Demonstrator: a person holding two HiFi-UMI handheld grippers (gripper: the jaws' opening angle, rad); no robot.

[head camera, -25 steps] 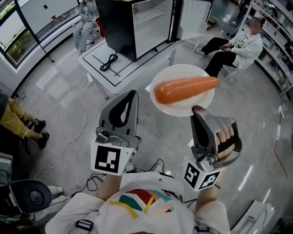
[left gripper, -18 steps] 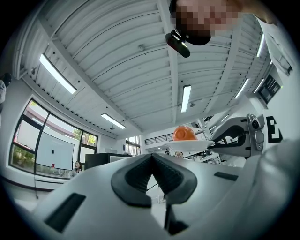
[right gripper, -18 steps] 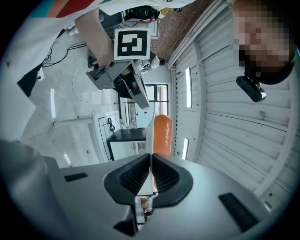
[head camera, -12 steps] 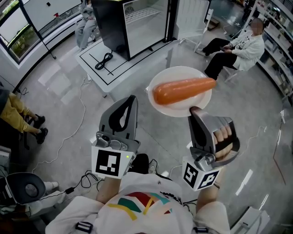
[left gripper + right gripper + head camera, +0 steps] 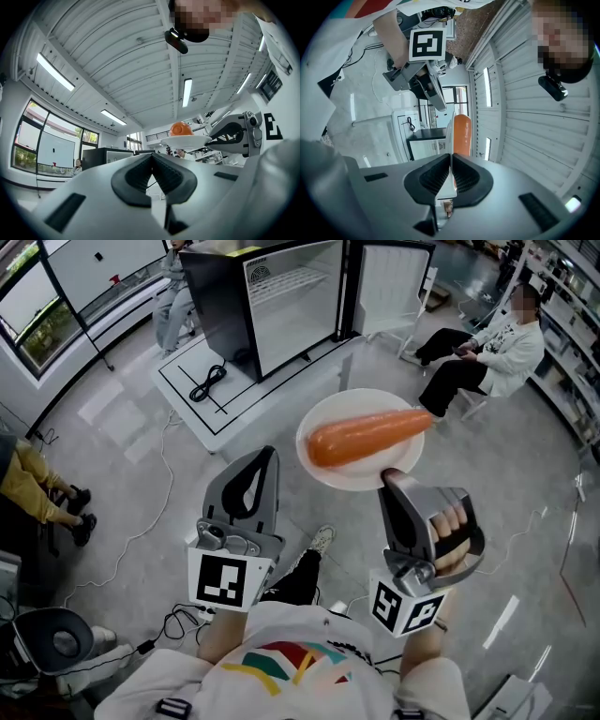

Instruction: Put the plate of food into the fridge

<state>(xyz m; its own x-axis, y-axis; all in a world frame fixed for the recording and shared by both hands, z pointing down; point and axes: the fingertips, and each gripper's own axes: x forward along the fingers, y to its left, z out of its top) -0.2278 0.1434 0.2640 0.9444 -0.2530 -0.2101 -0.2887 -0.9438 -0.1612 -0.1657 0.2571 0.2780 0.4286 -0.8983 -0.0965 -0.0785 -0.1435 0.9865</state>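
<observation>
A white plate [image 5: 330, 468] carries a large orange carrot [image 5: 366, 435] and hangs in the air over the floor. My right gripper [image 5: 392, 475] is shut on the plate's near rim; in the right gripper view the rim [image 5: 450, 140] runs edge-on between the pads, with the carrot [image 5: 462, 135] beyond. My left gripper [image 5: 264, 457] is shut and empty, to the left of the plate. In the left gripper view the plate [image 5: 185, 139] and carrot [image 5: 180, 129] show off to the right. The black fridge [image 5: 267, 296] stands ahead with its door [image 5: 390, 287] open, on a white platform [image 5: 246, 381].
A black cable [image 5: 208, 385] lies on the platform beside the fridge. One person sits on a chair [image 5: 483, 346] at the right, another sits behind the fridge [image 5: 174, 296]. Someone's legs [image 5: 37, 488] show at the left edge. Cables [image 5: 183, 620] trail on the floor near my feet.
The fridge and platform have come nearer and lower in the head view as I walk towards them. Both grippers keep their pose, the plate still held level.
</observation>
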